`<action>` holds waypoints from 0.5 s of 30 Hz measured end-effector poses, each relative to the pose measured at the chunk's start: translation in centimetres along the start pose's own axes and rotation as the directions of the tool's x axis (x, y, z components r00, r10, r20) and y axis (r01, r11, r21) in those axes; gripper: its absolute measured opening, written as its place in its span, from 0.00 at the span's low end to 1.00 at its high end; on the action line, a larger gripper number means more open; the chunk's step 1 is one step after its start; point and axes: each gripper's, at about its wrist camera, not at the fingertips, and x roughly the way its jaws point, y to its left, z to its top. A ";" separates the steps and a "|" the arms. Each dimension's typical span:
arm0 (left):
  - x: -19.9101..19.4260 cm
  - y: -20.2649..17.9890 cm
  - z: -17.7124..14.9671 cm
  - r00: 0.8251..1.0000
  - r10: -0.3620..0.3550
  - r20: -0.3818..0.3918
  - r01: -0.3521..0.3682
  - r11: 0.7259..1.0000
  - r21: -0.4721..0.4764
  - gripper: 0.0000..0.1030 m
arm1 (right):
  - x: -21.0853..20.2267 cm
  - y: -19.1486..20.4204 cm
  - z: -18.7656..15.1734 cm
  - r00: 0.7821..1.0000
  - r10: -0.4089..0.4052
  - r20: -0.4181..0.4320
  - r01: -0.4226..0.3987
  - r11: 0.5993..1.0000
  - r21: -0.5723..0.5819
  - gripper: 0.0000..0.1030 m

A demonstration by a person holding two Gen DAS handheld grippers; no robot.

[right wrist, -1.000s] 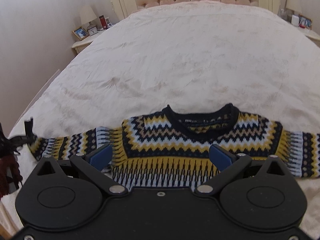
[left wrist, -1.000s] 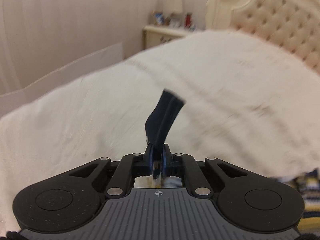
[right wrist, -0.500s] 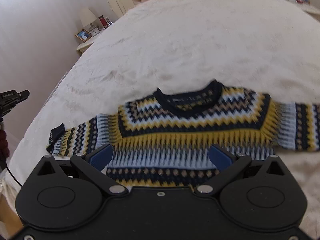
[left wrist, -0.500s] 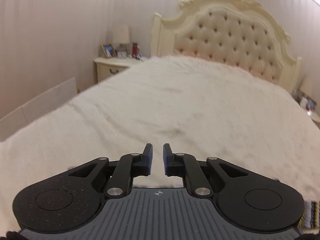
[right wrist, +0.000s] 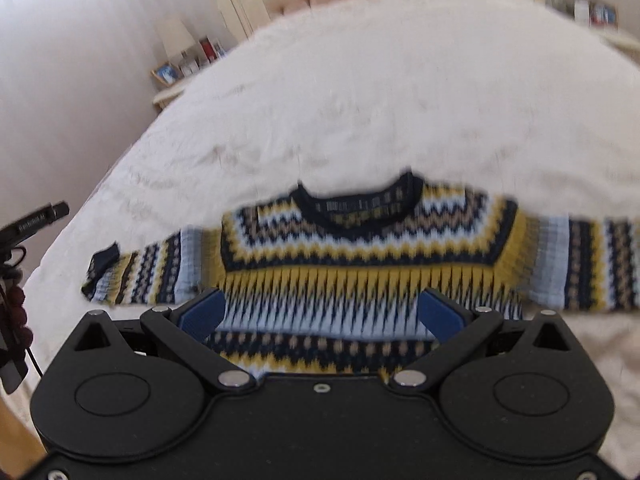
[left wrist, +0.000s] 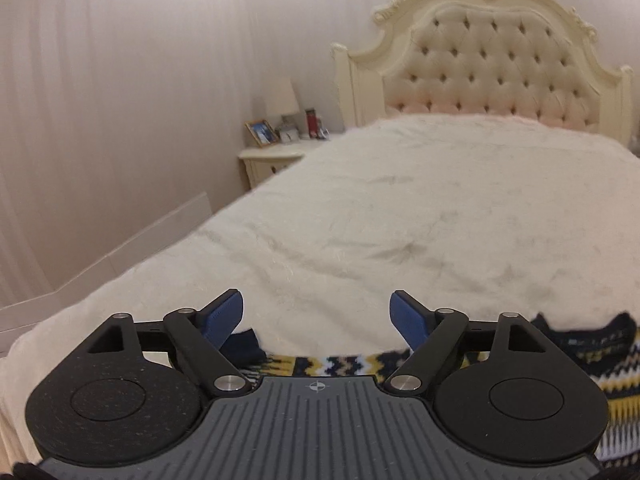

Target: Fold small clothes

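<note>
Nearest, the right gripper (right wrist: 320,312) hangs with its jaws spread wide, holding nothing, over the lower body of the patterned sweater (right wrist: 360,256). The left gripper (left wrist: 318,314) is likewise spread and empty, above one sleeve cuff (left wrist: 240,346). The sweater lies flat, sleeves outstretched, near the foot edge of the bed (left wrist: 400,208). Beyond stand the nightstand (left wrist: 272,160) and tufted headboard (left wrist: 492,64).
</note>
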 end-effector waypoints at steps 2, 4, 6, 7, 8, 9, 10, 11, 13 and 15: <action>1.4 0.8 -0.3 0.999 -0.012 -0.031 0.012 1.000 -0.002 0.78 | 0.3 1.2 0.7 1.000 -0.010 0.016 0.011 1.000 -0.018 0.99; 2.6 1.9 -1.0 0.998 -0.014 -0.066 0.013 1.000 -0.009 0.78 | 0.9 2.2 1.5 1.000 0.019 0.000 -0.019 1.000 -0.018 1.00; 4.3 3.4 -1.8 0.995 -0.012 -0.102 0.010 1.000 -0.016 0.78 | 1.6 2.9 2.2 0.999 0.039 -0.019 -0.039 0.999 0.000 0.99; 5.3 4.1 -2.1 0.992 -0.008 -0.124 0.007 1.000 -0.014 0.78 | 1.8 3.4 2.3 0.999 0.034 -0.012 -0.034 0.999 0.015 0.99; 6.4 4.8 -2.4 0.989 0.001 -0.149 -0.002 1.000 -0.009 0.78 | 2.0 3.9 2.4 1.000 0.019 -0.004 -0.019 0.999 0.027 0.99; 7.5 5.5 -2.8 0.985 0.022 -0.173 -0.022 1.000 0.003 0.78 | 2.3 4.5 2.6 1.000 -0.002 0.001 0.002 0.999 0.036 0.99; 8.5 6.2 -3.4 0.978 0.055 -0.199 -0.050 0.998 0.026 0.77 | 2.6 5.0 2.7 1.000 -0.016 0.001 0.016 0.999 0.038 0.99; 9.8 6.6 -3.8 0.970 0.089 -0.226 -0.077 0.995 0.063 0.77 | 3.0 5.5 2.8 1.000 -0.025 -0.007 0.026 0.999 0.038 0.99; 11.9 7.3 -4.9 0.956 0.144 -0.257 -0.109 0.983 0.145 0.77 | 3.7 6.4 2.9 0.999 -0.045 -0.022 0.045 0.998 0.036 0.99; 13.6 7.8 -6.3 0.943 0.196 -0.269 -0.136 0.965 0.225 0.77 | 4.4 7.2 2.9 0.997 -0.064 -0.040 0.066 0.997 0.035 0.99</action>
